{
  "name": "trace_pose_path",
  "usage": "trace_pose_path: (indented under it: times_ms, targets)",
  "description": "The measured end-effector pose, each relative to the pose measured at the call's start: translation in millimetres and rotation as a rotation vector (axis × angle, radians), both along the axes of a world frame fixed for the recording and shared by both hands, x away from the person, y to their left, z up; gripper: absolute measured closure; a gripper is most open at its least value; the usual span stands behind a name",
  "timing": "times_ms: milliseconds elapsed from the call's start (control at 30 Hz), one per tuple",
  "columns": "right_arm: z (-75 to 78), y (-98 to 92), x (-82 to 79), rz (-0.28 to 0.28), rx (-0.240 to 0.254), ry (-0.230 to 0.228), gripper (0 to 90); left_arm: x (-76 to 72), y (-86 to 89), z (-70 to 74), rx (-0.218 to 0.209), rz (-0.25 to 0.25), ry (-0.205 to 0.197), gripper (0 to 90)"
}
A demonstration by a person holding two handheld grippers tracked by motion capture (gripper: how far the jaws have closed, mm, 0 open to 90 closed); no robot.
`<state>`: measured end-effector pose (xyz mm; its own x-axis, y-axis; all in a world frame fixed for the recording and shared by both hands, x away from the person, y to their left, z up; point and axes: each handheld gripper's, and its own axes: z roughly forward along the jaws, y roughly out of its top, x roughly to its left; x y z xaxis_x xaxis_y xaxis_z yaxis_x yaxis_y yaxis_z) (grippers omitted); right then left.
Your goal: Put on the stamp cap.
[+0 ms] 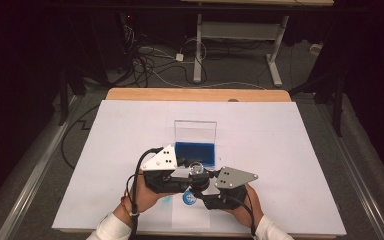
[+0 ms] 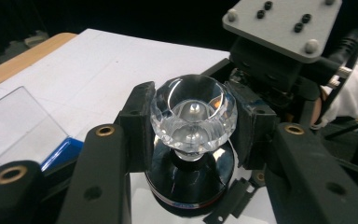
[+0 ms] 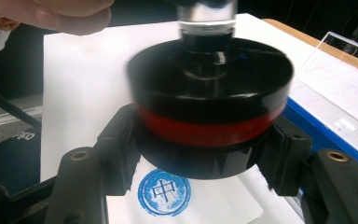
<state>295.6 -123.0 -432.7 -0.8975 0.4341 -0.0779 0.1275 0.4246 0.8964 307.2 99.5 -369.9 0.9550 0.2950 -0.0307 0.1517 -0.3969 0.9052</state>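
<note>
A dark room with a grey floor (image 1: 40, 150), tangled cables (image 1: 145, 60) and a white desk frame (image 1: 240, 35) at twelve o'clock was seen. The wooden table (image 1: 195, 94) was covered by white paper (image 1: 260, 150). A blue ink pad box (image 1: 195, 153) with a raised clear lid stood at its centre. At six o'clock from it the stamp (image 2: 191, 140) was held: its crystal knob gripped by the left tongs (image 2: 192, 116), its black base clenched by the right tongs (image 3: 205, 154), just above a blue round imprint (image 3: 163, 192).

A white table cover (image 1: 130, 140) lies over a wooden table (image 1: 195, 94); cables (image 1: 150, 65) trail on the floor behind.
</note>
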Motion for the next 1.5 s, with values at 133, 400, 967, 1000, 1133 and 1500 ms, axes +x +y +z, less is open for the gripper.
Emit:
trace_pose_path:
  times_ms: [133,400,967,1000,1133,1500]
  targets:
    - [0.9,-0.9,0.3,0.000,0.003,0.002,38.4,-0.6,-0.7,-2.2,0.010,0.015,-0.006,54.0]
    - [1.2,-2.2,0.0,0.000,0.012,0.006,38.4,-0.6,-3.5,-4.8,-0.009,0.000,-0.003,54.0]
    - [-2.1,-4.6,-2.0,-0.012,0.002,-0.010,38.5,7.4,2.6,-18.9,-0.084,-0.014,0.070,53.9]
    - [-2.3,-4.6,-2.2,-0.015,0.002,-0.006,38.5,7.7,2.9,-19.5,-0.089,-0.016,0.076,53.9]
    - [-2.1,-5.0,-2.2,-0.003,-0.002,-0.010,38.6,6.3,2.2,-19.8,-0.091,-0.021,0.077,53.9]
    - [-3.6,-5.2,-1.8,0.001,-0.014,0.025,38.7,0.0,-5.1,-22.1,-0.062,-0.016,0.026,54.0]
